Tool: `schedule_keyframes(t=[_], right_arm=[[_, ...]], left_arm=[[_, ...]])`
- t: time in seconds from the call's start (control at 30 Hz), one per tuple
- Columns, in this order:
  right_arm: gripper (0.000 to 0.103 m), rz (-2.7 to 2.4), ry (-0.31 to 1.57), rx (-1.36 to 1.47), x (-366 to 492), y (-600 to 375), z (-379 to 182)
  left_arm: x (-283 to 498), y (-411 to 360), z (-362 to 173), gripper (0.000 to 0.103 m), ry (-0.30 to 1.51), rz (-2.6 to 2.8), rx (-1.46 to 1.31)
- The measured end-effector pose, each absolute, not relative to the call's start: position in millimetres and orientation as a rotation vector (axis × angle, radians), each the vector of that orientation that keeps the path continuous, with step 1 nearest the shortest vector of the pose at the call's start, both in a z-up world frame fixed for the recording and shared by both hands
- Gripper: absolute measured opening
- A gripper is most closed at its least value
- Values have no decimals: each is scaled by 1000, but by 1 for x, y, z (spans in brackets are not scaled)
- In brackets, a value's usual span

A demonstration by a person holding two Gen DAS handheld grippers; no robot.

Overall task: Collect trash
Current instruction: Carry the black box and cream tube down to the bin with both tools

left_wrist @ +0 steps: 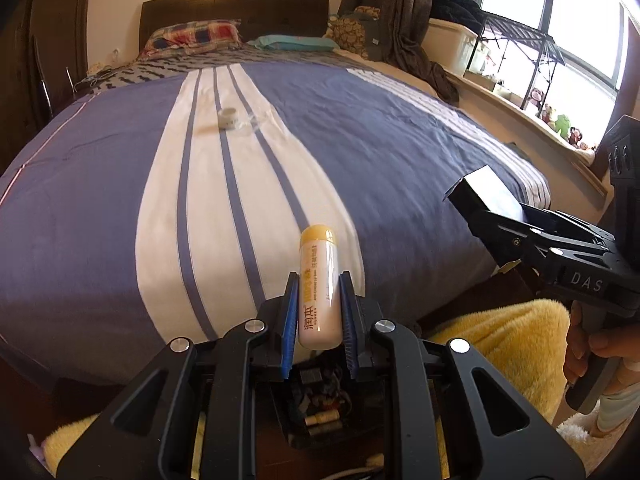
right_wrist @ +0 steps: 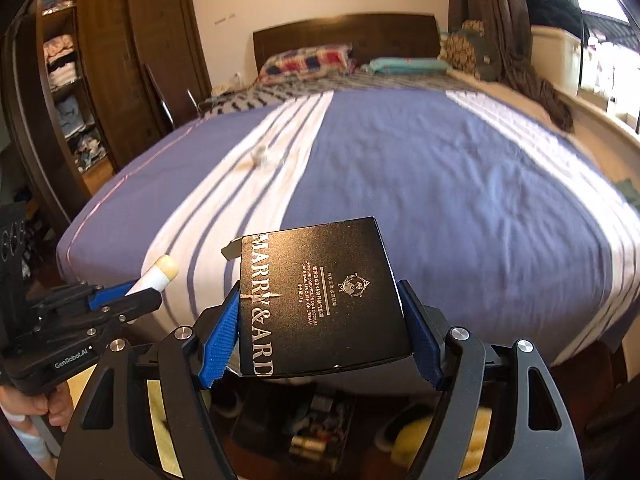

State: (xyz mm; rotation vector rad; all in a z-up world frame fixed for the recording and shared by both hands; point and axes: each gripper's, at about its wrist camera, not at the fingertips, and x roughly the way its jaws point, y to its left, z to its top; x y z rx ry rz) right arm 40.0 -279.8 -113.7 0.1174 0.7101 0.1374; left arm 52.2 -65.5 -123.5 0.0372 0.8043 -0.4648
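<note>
A white tube (left_wrist: 319,292) is clamped in the left tongs (left_wrist: 319,312), a black box (right_wrist: 320,300) in the right tongs (right_wrist: 320,328); both should be kept squeezed and level until a bin is reached.

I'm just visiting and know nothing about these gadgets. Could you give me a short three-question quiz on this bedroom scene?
1. True or false: the left gripper holds the white plastic tube with a yellow cap.
2. What does the right gripper clamp? A) a pillow B) the flat black cardboard box with silver lettering C) nothing
3. Fill in: the small white crumpled item lies on the bed cover's ____ stripe.

Key: 1 true; 2 B; 3 white.
</note>
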Motion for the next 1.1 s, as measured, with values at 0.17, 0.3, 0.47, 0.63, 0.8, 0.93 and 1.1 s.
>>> schedule_keyframes(t=[0.17,0.3,0.47,0.63,0.8,0.93,1.1], right_arm=[[74,139,790,104,27,-275,-145],[74,139,860,93,26,-270,-170],[74,150,933,91,28,-260,-197],[74,170,1019,92,31,-251,-227],[74,183,1131,134,39,-248,-264],[74,170,1193,150,46,-247,-288],[74,147,1264,160,57,-242,-313]], left_arm=[[37,-61,-155,18,875,-473,41],[36,-58,-184,18,949,-475,37],[36,-59,-216,18,1025,-470,48],[40,-62,-252,18,1123,-476,38],[47,-68,-288,18,1222,-486,37],[53,-71,-314,18,1294,-488,32],[58,-74,-338,18,1363,-496,27]])
